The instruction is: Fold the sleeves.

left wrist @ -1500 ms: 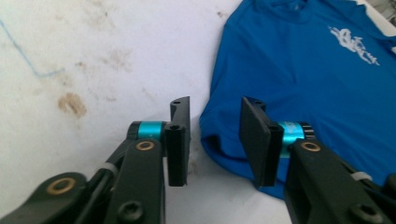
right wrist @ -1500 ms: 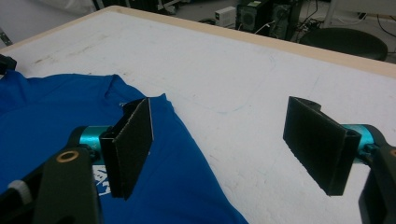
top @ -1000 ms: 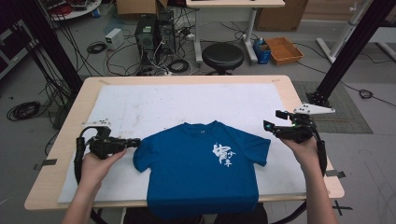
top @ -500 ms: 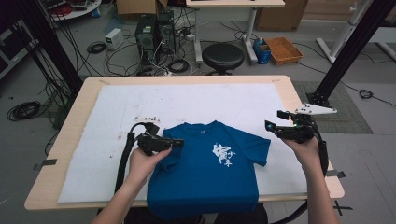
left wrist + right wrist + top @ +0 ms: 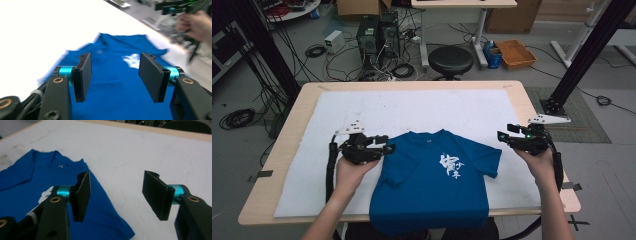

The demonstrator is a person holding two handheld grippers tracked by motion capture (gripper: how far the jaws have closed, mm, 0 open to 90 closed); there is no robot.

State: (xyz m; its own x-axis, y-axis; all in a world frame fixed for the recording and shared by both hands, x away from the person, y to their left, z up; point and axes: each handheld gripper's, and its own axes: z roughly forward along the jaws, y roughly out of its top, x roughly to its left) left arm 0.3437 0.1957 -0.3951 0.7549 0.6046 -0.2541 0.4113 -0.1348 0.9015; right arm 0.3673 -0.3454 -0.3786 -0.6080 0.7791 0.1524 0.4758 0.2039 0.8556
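Cloth first: a white mat [image 5: 312,165] covers most of the wooden surface [image 5: 292,115], and on it, toward the near edge, I see the blue T-shirt [image 5: 432,185] lying flat, collar pointing away from me, with a white print [image 5: 450,166] on the chest. Its hem hangs just over the near edge of the surface.

On the left, my left claw [image 5: 388,146] sits at the shirt's left shoulder, where the left sleeve [image 5: 399,167] is folded inward onto the body of the shirt. Its jaws have just been opening, and in the left gripper view the left claw [image 5: 115,75] stands apart with nothing pinched between the pads; I see only the blue fabric lying below and beyond them, blurred. Whether the tips brush the cloth I cannot tell. A black cable [image 5: 329,167] loops down from this claw beside my forearm.

In the middle, the shirt's body lies smooth, and the right sleeve [image 5: 487,160] is spread out flat on the mat.

On the right, my right claw [image 5: 501,137] hovers just beside the tip of that right sleeve, pointing toward it. Its jaws have just been closing a little, yet in the right gripper view the right claw [image 5: 120,192] is spread wide with nothing between the pads, bare white mat showing through the gap and the sleeve edge under the left-hand pad.
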